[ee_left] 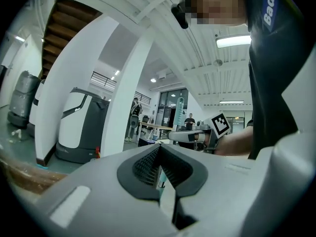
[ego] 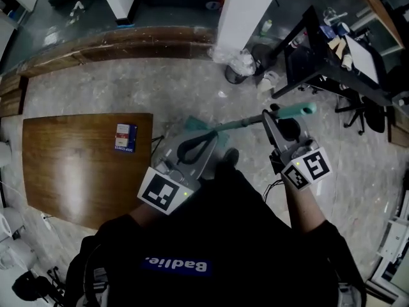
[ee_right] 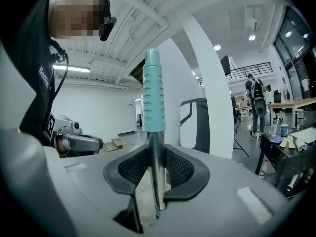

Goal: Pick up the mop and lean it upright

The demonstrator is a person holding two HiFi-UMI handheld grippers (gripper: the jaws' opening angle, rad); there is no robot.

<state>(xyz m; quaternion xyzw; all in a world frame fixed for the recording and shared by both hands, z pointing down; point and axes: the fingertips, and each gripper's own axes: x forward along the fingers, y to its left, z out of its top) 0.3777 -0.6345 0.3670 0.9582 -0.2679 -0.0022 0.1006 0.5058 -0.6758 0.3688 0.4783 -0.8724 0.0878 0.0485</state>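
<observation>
Both grippers hold the mop [ego: 246, 123] in front of the person, its pole slanting across the head view. Right hand-held gripper [ee_right: 157, 174] is clamped on the metal pole just under the teal grip [ee_right: 153, 95]. Left hand-held gripper [ee_left: 159, 164] is narrow, pinching the thin pole lower down, near the teal mop head [ego: 199, 125]. Wooden desk [ego: 70, 165] sits at left, well apart.

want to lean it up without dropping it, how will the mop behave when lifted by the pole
The mop pole looks like polished metal: probably stiff, but it may slide in the right gripper. The ribbed teal grip above likely holds better. With the mop head at one end, it probably swings bottom-heavy.
</observation>
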